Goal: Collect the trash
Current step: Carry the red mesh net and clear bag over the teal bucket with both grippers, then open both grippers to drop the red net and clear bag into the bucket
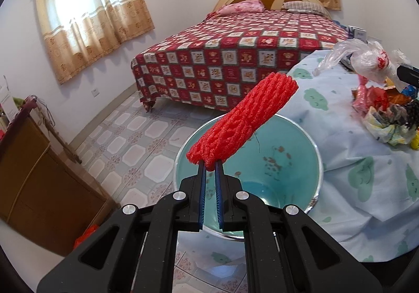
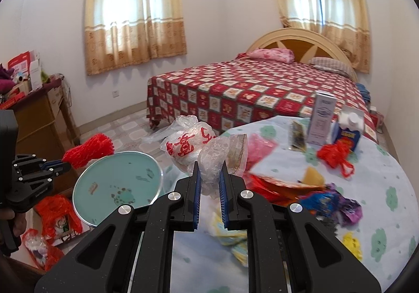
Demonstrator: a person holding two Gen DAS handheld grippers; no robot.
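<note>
The teal bin is seen on the floor beside the cloth-covered table. The red foam net, judged light and springy, is pinched at its end above the bin by the left gripper, angled downward. Crumpled clear plastic bags, soft and slippery, are clamped in the right gripper near the table edge.

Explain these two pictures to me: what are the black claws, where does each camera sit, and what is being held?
A person carries two hand-held grippers, each with a fisheye camera looking along its fingers. In the left wrist view the left gripper pinches a red foam fruit net above a teal basin. In the right wrist view the right gripper clamps a clear plastic bag with red print. A table with a cloud-print cloth carries wrappers, a white carton and a blue box.
</note>
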